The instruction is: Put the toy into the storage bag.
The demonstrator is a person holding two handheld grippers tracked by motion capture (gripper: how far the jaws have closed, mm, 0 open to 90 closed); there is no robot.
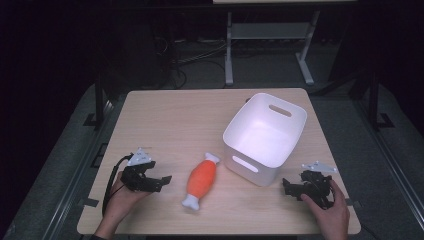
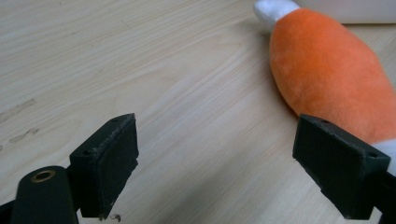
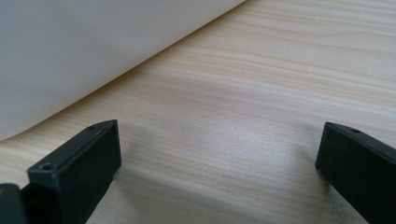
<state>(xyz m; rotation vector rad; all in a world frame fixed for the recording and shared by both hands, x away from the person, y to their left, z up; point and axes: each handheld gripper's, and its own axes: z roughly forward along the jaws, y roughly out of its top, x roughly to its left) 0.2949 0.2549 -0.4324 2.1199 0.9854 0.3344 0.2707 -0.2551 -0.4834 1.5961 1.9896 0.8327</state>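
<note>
An orange plush drumstick with white ends lies flat on the wooden table, toward the near edge and roughly midway between the two hands. Just to its right stands a white plastic bin, set at an angle, and what can be seen of its inside is bare. The toy and the bin sit close together but apart, the toy's upper white tip pointing toward the bin's near-left wall. The left gripper rests low by the table's near-left part, held in the left hand, and points toward the toy; its jaws stand wide apart with nothing between them. In the left gripper view the drumstick lies beyond the jaws and to one side, its lower part reaching down behind one pad, but the pictures do not show a grip or a clear touch. The right gripper sits near the table's near-right corner in the right hand, its jaws also spread wide over bare wood; in the right gripper view the bin's white wall rises close ahead. As a judgement, the work looks to be at its very start: the toy appears meant for the bin, and nothing has been picked up yet. What is left is nearly all of it: bringing the left gripper around the soft orange body, closing on it, lifting it over the rim and letting it go inside.
</note>
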